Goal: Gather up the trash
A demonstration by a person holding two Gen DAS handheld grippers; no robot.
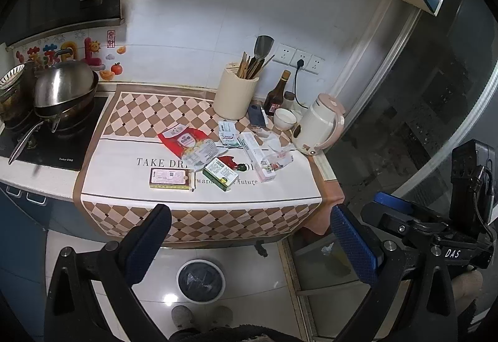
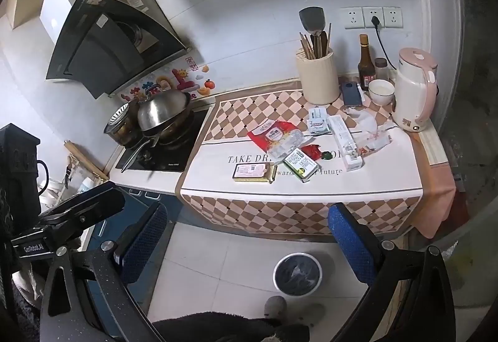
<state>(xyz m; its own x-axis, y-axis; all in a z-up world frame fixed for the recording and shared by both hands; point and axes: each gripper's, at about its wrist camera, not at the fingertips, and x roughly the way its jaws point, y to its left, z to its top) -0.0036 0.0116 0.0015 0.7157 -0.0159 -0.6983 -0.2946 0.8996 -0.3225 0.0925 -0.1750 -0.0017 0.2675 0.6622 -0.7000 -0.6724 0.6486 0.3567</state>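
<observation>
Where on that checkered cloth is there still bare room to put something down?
The cloth's left side is bare, between the stove and the red packet, as is the checkered strip behind it, left of the utensil holder. From the red packet to the kettle it is crowded with wrappers and boxes.

1. The counter (image 1: pixel 199 195) is being viewed from the left wrist, angled downward, from well back.
2. It (image 2: pixel 298 189) is being viewed likewise from the right wrist, further right.
3. The trash bin (image 1: pixel 201 280) (image 2: pixel 297 274) is being shared by both.
</observation>
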